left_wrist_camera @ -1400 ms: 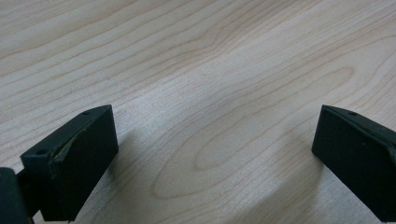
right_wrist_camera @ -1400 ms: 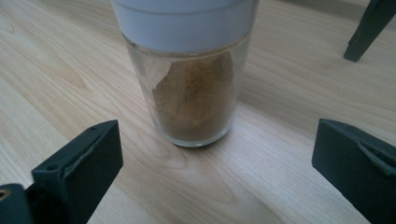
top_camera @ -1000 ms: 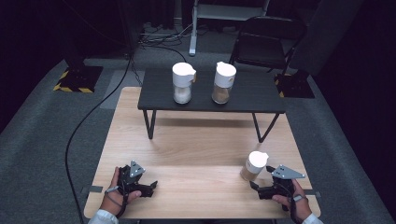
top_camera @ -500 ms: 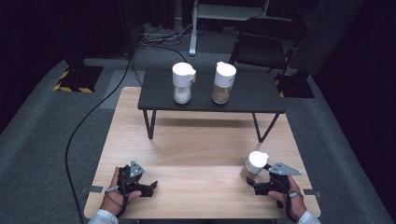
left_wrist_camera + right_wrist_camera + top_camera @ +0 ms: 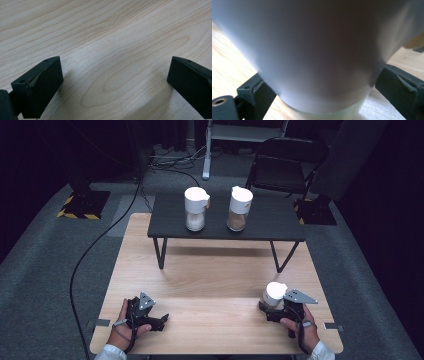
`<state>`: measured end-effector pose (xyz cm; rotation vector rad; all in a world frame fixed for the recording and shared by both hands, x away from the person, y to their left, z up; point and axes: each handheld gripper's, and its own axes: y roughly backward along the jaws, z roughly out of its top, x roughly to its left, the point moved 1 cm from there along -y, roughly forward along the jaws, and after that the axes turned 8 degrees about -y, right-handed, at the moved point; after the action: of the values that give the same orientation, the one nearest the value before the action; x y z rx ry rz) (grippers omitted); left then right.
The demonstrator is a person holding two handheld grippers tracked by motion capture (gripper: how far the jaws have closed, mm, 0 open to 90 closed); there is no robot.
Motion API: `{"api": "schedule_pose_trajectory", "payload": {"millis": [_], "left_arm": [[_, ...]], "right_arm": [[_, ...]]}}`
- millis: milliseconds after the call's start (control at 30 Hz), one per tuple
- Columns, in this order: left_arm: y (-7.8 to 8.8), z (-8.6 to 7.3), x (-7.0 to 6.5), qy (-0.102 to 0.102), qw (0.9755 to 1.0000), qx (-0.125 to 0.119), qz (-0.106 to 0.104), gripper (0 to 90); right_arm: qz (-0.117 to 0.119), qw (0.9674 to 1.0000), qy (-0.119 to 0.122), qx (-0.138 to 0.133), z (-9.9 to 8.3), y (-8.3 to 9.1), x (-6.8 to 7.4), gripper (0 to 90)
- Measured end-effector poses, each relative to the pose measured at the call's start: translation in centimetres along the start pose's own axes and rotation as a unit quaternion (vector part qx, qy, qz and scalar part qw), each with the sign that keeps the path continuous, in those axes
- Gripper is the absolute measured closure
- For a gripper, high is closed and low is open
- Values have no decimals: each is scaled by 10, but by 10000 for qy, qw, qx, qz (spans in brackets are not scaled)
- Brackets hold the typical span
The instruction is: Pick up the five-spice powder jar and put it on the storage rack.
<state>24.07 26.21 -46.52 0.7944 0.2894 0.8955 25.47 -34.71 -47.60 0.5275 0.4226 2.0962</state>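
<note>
A jar with a white cap (image 5: 274, 294) stands on the wooden table (image 5: 210, 270) near its front right corner. My right gripper (image 5: 269, 309) reaches it from the right with the jar between its jaws. In the right gripper view the jar (image 5: 317, 50) looms close and blurred, and my right gripper (image 5: 322, 95) has a black jaw on each side of the jar's lower part, with a sliver of table showing by the right jaw. These jaws have just been closing. My left gripper (image 5: 161, 321) rests at the front left, open over bare wood (image 5: 112, 85).
A low black table (image 5: 280, 222) stands on the far half of the wooden table and carries two white-capped shakers (image 5: 195, 209) (image 5: 240, 209). Behind it are a black chair (image 5: 285, 165) and a cable (image 5: 100, 245) on the grey floor.
My right gripper has moved a little forward and left, up to the jar, and its jaws have narrowed around it. The left gripper has stayed still.
</note>
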Motion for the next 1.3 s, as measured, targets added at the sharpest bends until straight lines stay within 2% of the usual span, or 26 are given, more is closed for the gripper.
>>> {"api": "schedule_pose_trajectory", "payload": {"millis": [233, 433, 533, 700, 1000, 1300], "left_arm": [[0, 0, 0, -1, 10000, 0, -1, 2], [0, 0, 0, -1, 10000, 0, 0, 2], [0, 0, 0, 0, 10000, -1, 0, 2], [0, 0, 0, 0, 10000, 0, -1, 2], [0, 0, 0, -6, 10000, 0, -3, 2], [0, 0, 0, -11, 10000, 0, -6, 2]], "right_arm": [[-103, 9997, -111, -203, -4, 2, 3, 103], [-1, 9997, -109, -223, -5, 2, 3, 208], [-53, 9995, -42, -313, -7, 4, 7, 277], [-175, 9993, -3, -338, -8, 5, 11, 287], [-245, 9989, -21, -388, -7, 9, 11, 294], [-288, 9983, 116, -484, 6, 16, 15, 297]]}}
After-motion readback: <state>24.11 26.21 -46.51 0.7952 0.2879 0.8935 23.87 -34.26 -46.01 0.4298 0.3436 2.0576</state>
